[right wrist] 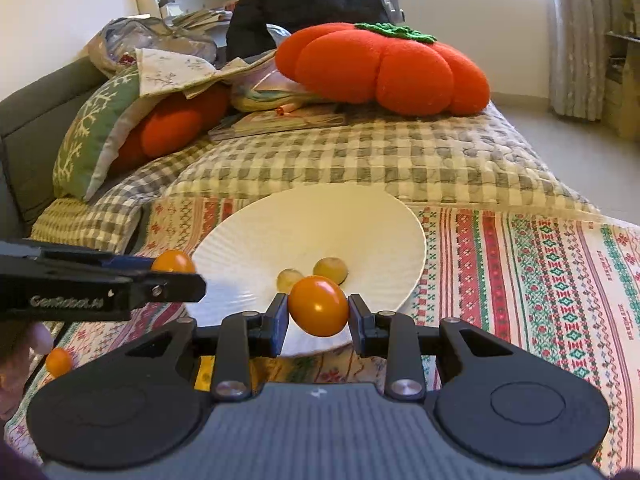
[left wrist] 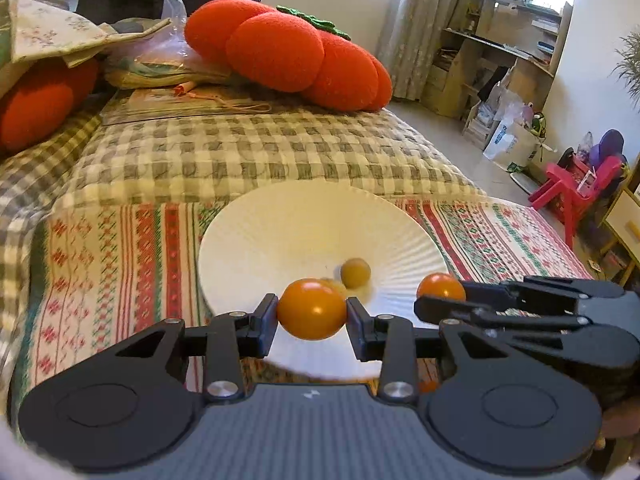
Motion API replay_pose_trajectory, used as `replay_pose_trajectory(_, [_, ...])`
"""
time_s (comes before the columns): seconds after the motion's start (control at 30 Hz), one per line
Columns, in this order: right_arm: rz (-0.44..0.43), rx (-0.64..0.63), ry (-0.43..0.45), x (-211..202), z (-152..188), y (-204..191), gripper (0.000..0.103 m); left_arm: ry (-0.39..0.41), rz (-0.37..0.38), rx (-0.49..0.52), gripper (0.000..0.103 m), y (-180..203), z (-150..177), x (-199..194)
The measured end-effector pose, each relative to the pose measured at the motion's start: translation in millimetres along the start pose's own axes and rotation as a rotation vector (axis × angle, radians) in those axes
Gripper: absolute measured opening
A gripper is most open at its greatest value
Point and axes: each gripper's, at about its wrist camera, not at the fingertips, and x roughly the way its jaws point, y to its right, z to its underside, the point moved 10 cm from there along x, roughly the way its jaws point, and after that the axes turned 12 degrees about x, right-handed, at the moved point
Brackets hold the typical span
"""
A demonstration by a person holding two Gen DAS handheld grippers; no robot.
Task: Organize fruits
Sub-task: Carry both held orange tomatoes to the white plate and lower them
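While the left wrist view shows both grippers over the near rim of the white plate (left wrist: 248,248), only the right wrist view catches a loose orange fruit (right wrist: 59,361) lying on the patterned cloth (right wrist: 520,272) down by the person's hand, below the left tool. The left gripper (left wrist: 312,315) pinches an orange tomato-like fruit (left wrist: 311,309) between its two pads, held just above the plate's front edge. The right gripper (right wrist: 319,312) pinches a second orange fruit (right wrist: 319,306) the same way, and from the left it appears side-on with that fruit at its tip. Two small yellowish-green fruits (right wrist: 330,270) rest in the plate's hollow, near each other; the left view blurs them.

The plate sits on a striped, embroidered cloth spread over a checked quilt (left wrist: 248,152) on a sofa or bed. Behind it lies a big orange pumpkin-shaped cushion (right wrist: 384,68), with a curtain (left wrist: 432,28) and cluttered wooden shelves (left wrist: 504,52) further back. Both tools point forward, side by side, fingers level.
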Motion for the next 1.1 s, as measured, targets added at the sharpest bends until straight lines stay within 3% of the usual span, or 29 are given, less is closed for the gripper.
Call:
replay_pose_trajectory(0.4, [0.023,-0.061,-0.012,27.1,-4.0,3.1,0.028,-0.021,0.0,0.001,0.019,1.1,-17.8,46.7])
replay_pose_trajectory(0.63, [0.024,-0.068,-0.024,38.0,-2.9,4.7,0.029,-0.037,0.008,-0.052,0.019,-2.9,-20.1,70.8])
replay_pose_trajectory(1.1, [0.046,-0.135,-0.039,47.2,-1.1,-2.8,0.029,-0.052,-0.011,-0.053,0.021,-2.8,-18.8,78.8])
